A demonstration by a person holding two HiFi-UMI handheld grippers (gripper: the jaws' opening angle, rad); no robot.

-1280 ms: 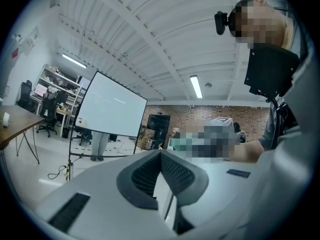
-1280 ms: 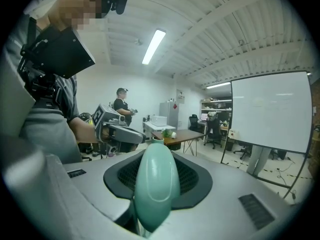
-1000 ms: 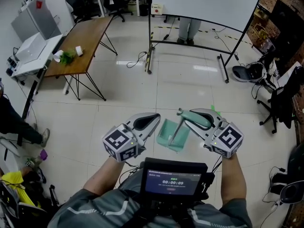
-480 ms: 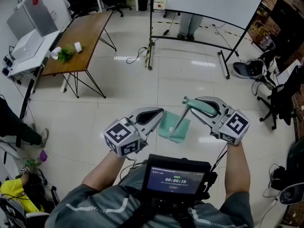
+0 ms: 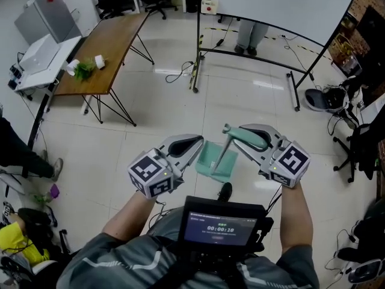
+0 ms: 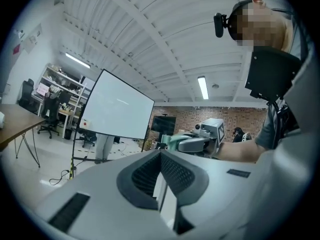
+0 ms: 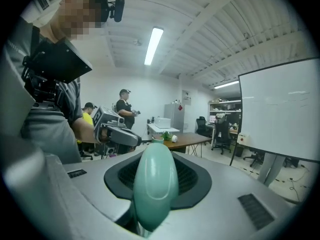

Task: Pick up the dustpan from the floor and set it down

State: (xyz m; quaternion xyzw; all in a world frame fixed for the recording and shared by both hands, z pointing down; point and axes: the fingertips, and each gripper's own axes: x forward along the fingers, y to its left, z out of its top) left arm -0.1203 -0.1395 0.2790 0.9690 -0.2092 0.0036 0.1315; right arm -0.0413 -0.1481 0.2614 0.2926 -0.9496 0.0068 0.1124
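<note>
Dustpan (image 5: pixel 214 161) farther along, handle-end up, pan low

I am looking at my mint-green dustpan (image 5: pixel 216 161), plain all over. My right gripper (image 5: pixel 240 136) and my left gripper (image 5: pixel 191 146) are looking light grey, with black bumpy pads (image 6: pixel 175 173) inside. Their cubes (image 5: pixel 150 178) are showing black-and-white square marks. The floor (image 5: pixel 150 131) is shining pale cream in big square tiles. The table (image 5: pixel 108 50) is showing brown wood on thin black legs.
</note>
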